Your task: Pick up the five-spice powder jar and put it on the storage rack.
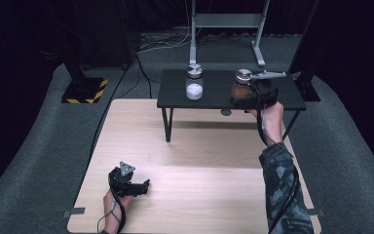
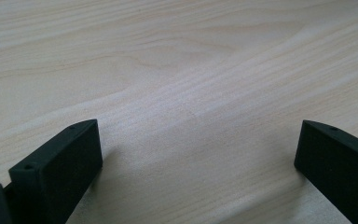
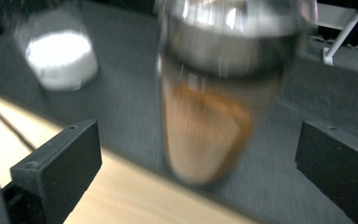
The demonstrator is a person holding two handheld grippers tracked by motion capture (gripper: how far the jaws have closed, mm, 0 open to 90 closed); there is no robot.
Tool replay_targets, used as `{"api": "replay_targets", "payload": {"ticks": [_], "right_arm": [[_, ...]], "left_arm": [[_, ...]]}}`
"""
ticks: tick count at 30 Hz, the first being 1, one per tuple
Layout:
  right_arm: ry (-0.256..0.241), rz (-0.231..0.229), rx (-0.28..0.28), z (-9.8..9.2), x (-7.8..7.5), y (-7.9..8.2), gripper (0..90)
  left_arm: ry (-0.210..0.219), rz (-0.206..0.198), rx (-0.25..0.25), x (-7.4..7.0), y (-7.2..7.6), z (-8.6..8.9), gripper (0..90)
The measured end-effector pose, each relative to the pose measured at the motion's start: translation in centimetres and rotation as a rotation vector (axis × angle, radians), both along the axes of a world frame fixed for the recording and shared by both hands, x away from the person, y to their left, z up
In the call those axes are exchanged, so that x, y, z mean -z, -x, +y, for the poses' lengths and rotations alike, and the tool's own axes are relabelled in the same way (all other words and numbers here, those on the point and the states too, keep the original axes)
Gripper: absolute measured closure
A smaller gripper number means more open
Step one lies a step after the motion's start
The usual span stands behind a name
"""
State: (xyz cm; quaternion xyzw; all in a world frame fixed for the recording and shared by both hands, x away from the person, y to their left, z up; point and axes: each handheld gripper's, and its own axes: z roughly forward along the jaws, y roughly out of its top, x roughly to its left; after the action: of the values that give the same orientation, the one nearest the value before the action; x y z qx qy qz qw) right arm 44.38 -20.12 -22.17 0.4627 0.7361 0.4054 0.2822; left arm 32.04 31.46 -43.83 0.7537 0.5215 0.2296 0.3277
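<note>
Between open right gripper point(image 3: 198, 158) jaws, brown jar point(image 3: 205, 135).

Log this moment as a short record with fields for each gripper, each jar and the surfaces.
right gripper: open, jaws either side of the brown-filled jar, not closed on it
brown-filled jar: upright on the black side table, metal lid on
white-filled jar: upright, left on the same table
left gripper: open, low over the wooden table

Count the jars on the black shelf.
2. The jar of white powder stands toward the black shelf's left; the jar of brown powder stands toward its right, between the open right gripper's jaws.
</note>
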Motion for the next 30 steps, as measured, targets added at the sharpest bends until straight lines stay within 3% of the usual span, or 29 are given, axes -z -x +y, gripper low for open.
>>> {"api": "replay_targets", "payload": {"ticks": [3,4,6,7,8,9,10,11,12,13,14,19,21,22,30], "right_arm": [[0.003,0.005,-0.001,-0.5,0.7,1.4,0.0],[0.0,0.007,0.004,-1.1,1.8,2.9,0.0],[0.0,0.014,0.003,-1.4,2.5,3.7,0.0],[0.002,0.023,0.015,-1.8,4.3,5.5,0.0],[0.002,0.023,0.015,-1.8,4.3,5.5,0.0],[0.008,0.031,0.021,-1.9,5.3,6.4,0.0],[0.058,0.06,0.051,-1.8,7.2,8.2,0.0],[0.057,0.065,0.074,-2.0,8.4,9.2,0.0],[0.057,0.065,0.074,-2.0,8.4,9.2,0.0],[0.013,0.101,0.096,-3.0,10.8,10.9,0.0],[0.011,0.116,0.113,-3.1,12.0,11.8,0.0],[0.041,0.19,0.175,-3.0,16.6,15.1,0.0],[0.065,0.197,0.194,-2.7,17.3,15.6,0.0],[0.073,0.195,0.236,-2.5,18.4,16.7,0.0],[0.044,0.212,0.287,-3.3,20.1,17.8,0.0]], "left_arm": [[0.0,0.0,0.0,0.0,0.0,0.0,0.6],[0.0,0.0,0.0,0.0,0.0,0.0,0.5],[0.0,0.0,0.001,0.0,0.0,0.0,0.5],[0.0,0.0,0.001,0.0,0.0,0.0,0.6],[0.0,0.0,0.001,0.0,0.0,0.0,0.5],[0.0,0.0,0.001,0.0,0.0,0.0,0.5],[0.0,0.001,0.002,0.0,0.0,0.0,0.5],[0.0,0.0,0.002,0.0,0.0,0.0,0.6],[0.0,0.001,0.004,0.0,0.0,0.0,0.6],[0.001,0.001,0.003,0.0,0.0,0.0,0.5],[0.0,0.001,0.003,0.0,0.0,0.0,0.5],[0.001,0.001,0.002,0.0,0.0,0.0,0.6],[0.001,0.001,0.002,0.0,0.0,0.0,0.5],[0.0,0.001,0.002,0.0,0.0,0.0,0.6],[0.001,0.0,0.001,0.0,0.0,0.0,0.6]]}}
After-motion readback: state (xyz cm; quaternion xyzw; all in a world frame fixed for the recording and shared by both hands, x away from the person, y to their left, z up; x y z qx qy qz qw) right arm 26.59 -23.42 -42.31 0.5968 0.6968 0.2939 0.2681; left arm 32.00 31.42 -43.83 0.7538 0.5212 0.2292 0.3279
